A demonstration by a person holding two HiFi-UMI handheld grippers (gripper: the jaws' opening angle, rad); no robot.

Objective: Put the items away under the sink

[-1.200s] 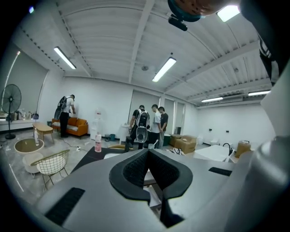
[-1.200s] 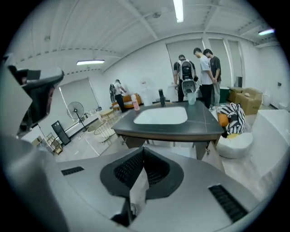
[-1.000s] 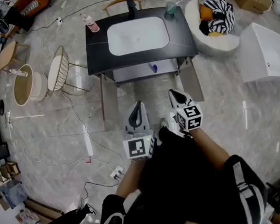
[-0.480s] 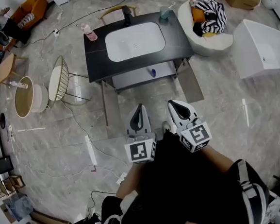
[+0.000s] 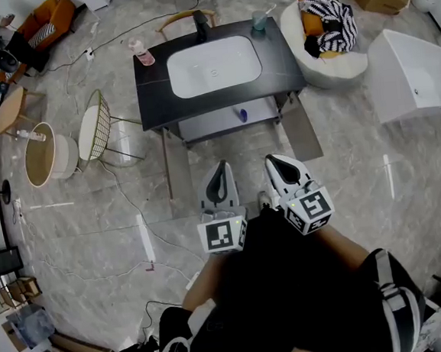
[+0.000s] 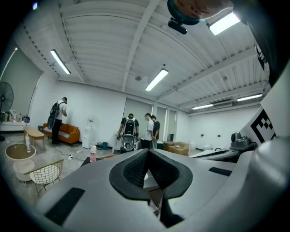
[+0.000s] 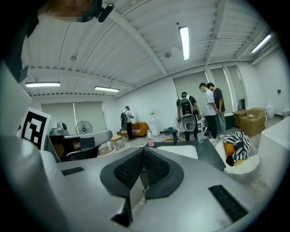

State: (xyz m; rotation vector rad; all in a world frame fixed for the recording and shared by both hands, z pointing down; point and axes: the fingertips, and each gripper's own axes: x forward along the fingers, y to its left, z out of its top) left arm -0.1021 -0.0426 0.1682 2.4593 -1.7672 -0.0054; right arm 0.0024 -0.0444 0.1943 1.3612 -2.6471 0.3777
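A black vanity (image 5: 280, 57) with a white basin (image 5: 212, 65) stands ahead on the marble floor. On its top are a pink bottle (image 5: 143, 52), a black faucet (image 5: 205, 19) and a green cup (image 5: 258, 20) holding a toothbrush. Both cabinet doors (image 5: 175, 164) hang open below, and a small blue item (image 5: 241, 115) lies on the inner shelf. My left gripper (image 5: 220, 167) and right gripper (image 5: 274, 162) are held side by side short of the vanity, both shut and empty. The pink bottle (image 7: 149, 139) and basin (image 7: 179, 151) also show past the closed right jaws.
A wire chair (image 5: 93, 117) and a round side table (image 5: 40, 143) stand to the left. At the right are a white cushion seat (image 5: 314, 67) with striped cloth and a white tub (image 5: 415, 74). Cables (image 5: 122, 191) cross the floor. Several people (image 6: 136, 133) stand at the back.
The right gripper has drawn back slightly toward my body. The vanity sits a little higher in the head view. Both grippers stay shut.
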